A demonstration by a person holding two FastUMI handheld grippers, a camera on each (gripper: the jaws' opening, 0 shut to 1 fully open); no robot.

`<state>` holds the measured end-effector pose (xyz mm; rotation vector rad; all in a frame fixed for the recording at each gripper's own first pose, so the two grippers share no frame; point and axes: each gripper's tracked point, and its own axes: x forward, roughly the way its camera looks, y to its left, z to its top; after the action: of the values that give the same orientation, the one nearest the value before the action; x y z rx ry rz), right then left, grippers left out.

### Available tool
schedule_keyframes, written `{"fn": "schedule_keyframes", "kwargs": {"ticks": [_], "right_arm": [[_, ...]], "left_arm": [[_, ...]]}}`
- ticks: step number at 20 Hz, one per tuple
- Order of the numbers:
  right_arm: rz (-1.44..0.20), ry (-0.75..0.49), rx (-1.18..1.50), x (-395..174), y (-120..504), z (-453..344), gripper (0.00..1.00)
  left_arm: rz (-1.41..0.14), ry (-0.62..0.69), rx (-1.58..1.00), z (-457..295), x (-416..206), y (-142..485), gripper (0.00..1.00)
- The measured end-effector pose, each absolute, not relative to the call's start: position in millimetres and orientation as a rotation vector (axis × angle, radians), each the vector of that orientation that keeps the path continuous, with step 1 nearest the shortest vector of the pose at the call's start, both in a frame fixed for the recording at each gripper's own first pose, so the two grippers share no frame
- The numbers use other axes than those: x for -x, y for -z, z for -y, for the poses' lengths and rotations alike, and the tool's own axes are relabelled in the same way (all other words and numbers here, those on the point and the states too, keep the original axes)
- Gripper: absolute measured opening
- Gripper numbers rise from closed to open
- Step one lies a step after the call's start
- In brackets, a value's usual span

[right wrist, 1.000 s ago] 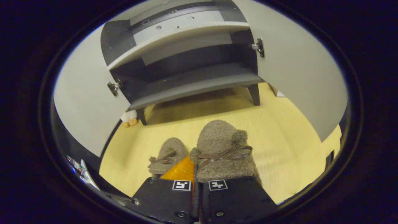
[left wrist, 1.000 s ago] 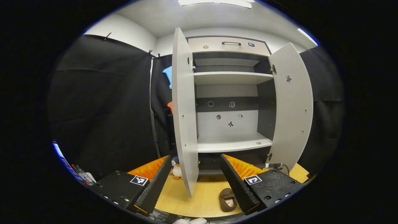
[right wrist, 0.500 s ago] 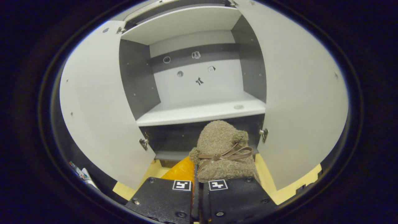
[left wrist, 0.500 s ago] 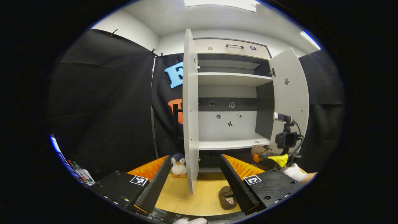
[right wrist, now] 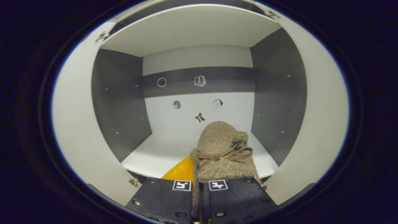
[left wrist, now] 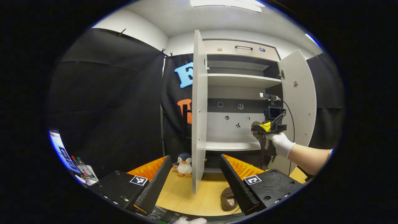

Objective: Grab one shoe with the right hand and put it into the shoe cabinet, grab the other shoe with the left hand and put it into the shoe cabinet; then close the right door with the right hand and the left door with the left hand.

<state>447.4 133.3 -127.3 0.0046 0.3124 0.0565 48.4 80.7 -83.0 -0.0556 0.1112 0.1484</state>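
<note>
The right gripper [right wrist: 197, 174] is clamped on the fuzzy brown shoe [right wrist: 222, 149], toe pointing into the shoe cabinet [right wrist: 199, 59] just above its white middle shelf [right wrist: 155, 152], ready to be set down. Farther off, the left gripper [left wrist: 196, 180] waits with fingers spread before the cabinet, the other shoe [left wrist: 227, 198] on the floor below the cabinet, presumably next.

Bright ceiling light [left wrist: 227, 3] overhead (fisheye bending edges); right gripper view dimmer.

Wood floor [left wrist: 186, 199]: brown shoe [left wrist: 228, 199], penguin toy [left wrist: 184, 165], cabinet legs. Mid shelf [right wrist: 161, 149] bare.
</note>
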Motion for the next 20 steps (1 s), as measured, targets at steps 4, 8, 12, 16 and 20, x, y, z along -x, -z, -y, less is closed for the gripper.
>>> {"fn": "schedule_keyframes", "kwargs": {"ticks": [4,8,12,16,20], "right_arm": [[-0.411,-0.018,0.015,-516.3,148.9,-123.3,0.07],[-0.58,-0.035,0.027,-547.3,185.1,-126.1,0.07],[-0.748,-0.04,-0.012,-550.7,207.2,-128.2,0.09],[-0.825,-0.076,-0.045,-542.6,206.9,-131.7,0.22],[-0.855,-0.1,-0.04,-526.8,202.3,-133.7,0.71]], "left_arm": [[-0.118,-0.206,0.055,-85.3,-53.2,81.9,0.97],[-0.135,-0.233,0.055,-84.1,-61.2,85.4,0.96],[-0.127,-0.229,0.053,-77.5,-68.7,80.7,0.96],[-0.113,-0.211,0.055,-73.5,-71.0,81.1,0.97],[-0.121,-0.196,0.05,-69.7,-73.7,82.3,0.96]]}}
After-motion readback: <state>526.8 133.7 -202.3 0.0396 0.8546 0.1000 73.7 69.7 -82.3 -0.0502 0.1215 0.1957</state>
